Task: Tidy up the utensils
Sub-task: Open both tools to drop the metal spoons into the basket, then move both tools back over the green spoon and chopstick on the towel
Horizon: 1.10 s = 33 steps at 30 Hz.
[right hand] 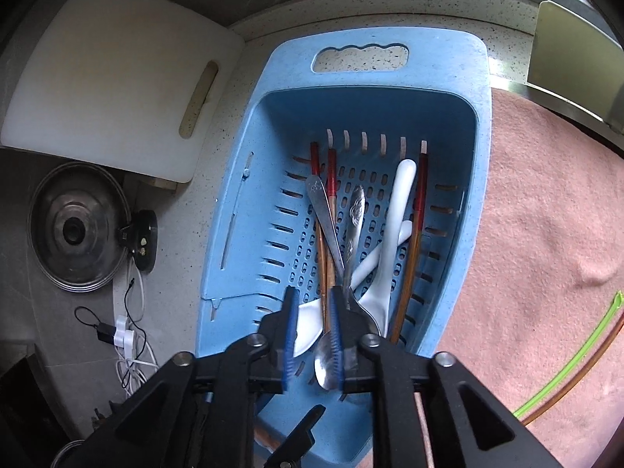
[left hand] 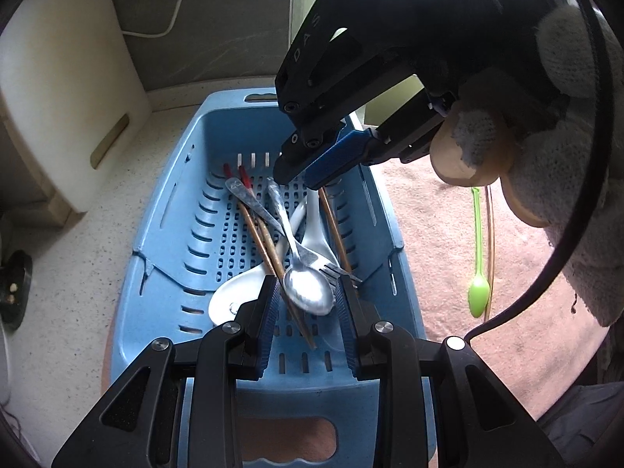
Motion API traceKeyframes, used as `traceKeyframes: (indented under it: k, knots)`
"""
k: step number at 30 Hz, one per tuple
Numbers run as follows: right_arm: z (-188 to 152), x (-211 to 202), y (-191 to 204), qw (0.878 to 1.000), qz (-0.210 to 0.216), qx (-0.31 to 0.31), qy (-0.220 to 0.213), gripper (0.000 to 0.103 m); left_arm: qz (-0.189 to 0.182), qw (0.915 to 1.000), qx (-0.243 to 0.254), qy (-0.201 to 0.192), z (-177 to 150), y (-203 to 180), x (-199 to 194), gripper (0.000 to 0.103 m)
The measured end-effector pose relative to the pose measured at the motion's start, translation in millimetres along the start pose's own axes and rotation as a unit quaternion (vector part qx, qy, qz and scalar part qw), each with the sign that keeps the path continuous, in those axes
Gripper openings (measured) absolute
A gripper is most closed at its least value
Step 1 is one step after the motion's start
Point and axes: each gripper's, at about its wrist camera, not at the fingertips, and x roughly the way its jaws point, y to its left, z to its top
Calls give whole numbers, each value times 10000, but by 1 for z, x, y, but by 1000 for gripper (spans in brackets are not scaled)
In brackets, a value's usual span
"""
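Below, a pale blue slotted plastic basket (right hand: 249,179) sits on a speckled counter, beside a pink towel (right hand: 538,234) where a lime green plastic spoon (left hand: 479,296) already lies. Inside the basket, red-tipped wooden chopsticks (right hand: 331,179), two white ceramic spoons (right hand: 394,234), a steel fork (left hand: 331,267) and a steel spoon (left hand: 308,292) overlap. Both tongs stand spread: the left gripper (left hand: 308,304) brackets the steel spoon's bowl, the right gripper (right hand: 312,323) hovers over the handles. Better to pinch one handle alone and lift straight, so neighbours stay put.
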Motion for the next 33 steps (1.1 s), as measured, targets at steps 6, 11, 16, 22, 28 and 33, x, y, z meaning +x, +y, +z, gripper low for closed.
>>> traceKeyframes:
  k: [6, 11, 16, 22, 28, 33]
  knots:
    - [-4, -7, 1, 9999, 32, -133, -80, 25, 7, 10000, -85, 18, -4, 4, -4, 28]
    - [-10, -16, 1, 9995, 142, -203, -183, 29, 54, 9999, -100, 60, -6, 3, -5, 28]
    - [-17, -28, -2, 9986, 150, -347, -375, 41, 109, 9998, -154, 77, -8, 1, -9, 31]
    - [-28, -50, -9, 9957, 282, -599, -647, 68, 192, 9995, -259, 52, -11, 0, -17, 36]
    - [-47, -76, -25, 9932, 136, -815, -821, 69, 308, 9992, -268, -20, -13, -6, -28, 36]
    - [-67, -103, -56, 9912, -7, -742, -1100, 69, 328, 9989, -332, -101, -13, -14, -37, 36]
